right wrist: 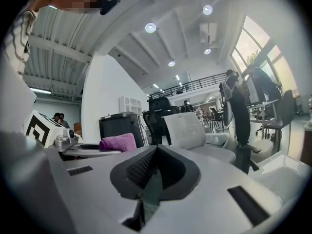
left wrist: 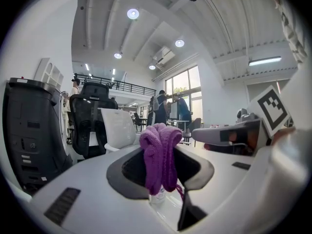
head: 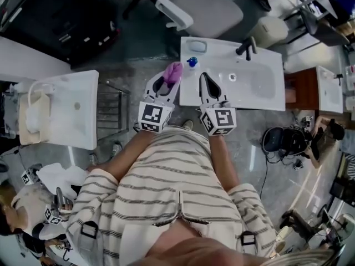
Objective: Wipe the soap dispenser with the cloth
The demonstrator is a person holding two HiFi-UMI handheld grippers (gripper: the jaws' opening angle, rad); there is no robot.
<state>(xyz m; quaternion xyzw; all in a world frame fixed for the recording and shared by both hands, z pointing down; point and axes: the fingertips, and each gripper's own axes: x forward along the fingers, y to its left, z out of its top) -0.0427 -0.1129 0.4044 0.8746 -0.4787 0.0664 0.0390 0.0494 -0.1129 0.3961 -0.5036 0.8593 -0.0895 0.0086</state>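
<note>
Head view shows both forearms reaching forward out of striped sleeves, the two grippers side by side and near each other, their marker cubes toward the person's body and their jaws pointing roughly level over the front edge of a white sink counter point(head: 269, 101). The left gripper point(head: 167, 81) has its jaws clamped on a purple cloth point(head: 174, 71). In the left gripper view that cloth point(left wrist: 159, 150) is a soft, looped, towel-like fabric bunched into thick folds that rise above the jaw tips and hang down in front of them, with a loose thread at the bottom. The right gripper point(head: 207, 82) has its jaws pressed together with nothing between them. In the right gripper view its ribbed dark pads point(right wrist: 144, 168) meet in a closed seam inside the smooth white plastic shell, and the cloth point(right wrist: 118, 143) shows off to the left on the other gripper. The soap dispenser point(head: 192, 62), small with a blue top, stands on the counter's left end just beyond the cloth and a little to its right, between the two grippers' lines and apart from both. In the left gripper view a clear bottle body point(left wrist: 158, 196) shows just under the cloth's hanging ends. A black faucet point(head: 246, 47) stands behind the smooth oval basin point(head: 252, 82).
</note>
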